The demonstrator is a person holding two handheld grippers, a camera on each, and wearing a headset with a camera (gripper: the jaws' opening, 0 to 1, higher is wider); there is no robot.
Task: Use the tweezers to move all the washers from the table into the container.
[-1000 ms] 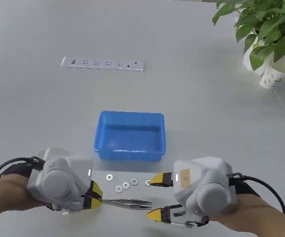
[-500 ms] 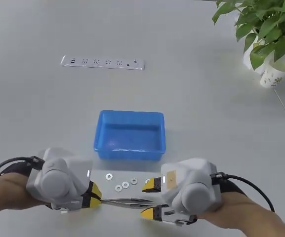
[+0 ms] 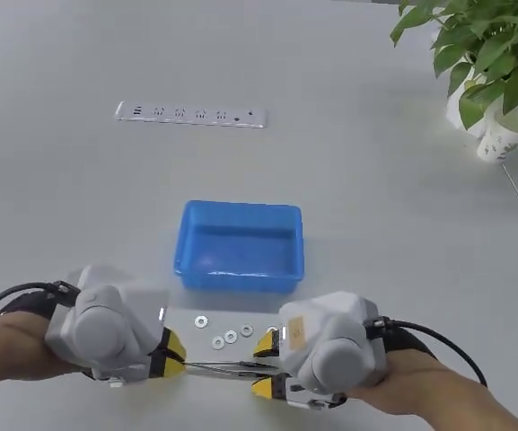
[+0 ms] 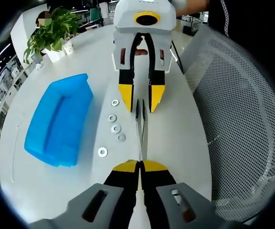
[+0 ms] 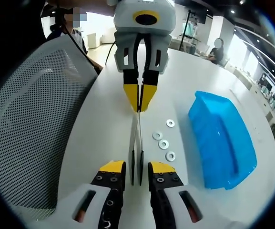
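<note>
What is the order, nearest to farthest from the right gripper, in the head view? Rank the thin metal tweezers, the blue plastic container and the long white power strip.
1. Thin metal tweezers: their tips lie between the open jaws of the right gripper, at the table's near edge.
2. Blue plastic container: just beyond, mid-table.
3. Long white power strip: far side, to the left.

Head view steeply overhead, gripper views low, opposed, sharing tweezers [image 4: 141,133]

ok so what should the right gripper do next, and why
Probably close the right gripper on the tweezers: its jaws stand open on either side of the arms, while the left gripper is shut on the joined end. The washers lie on the table beside them.
</note>
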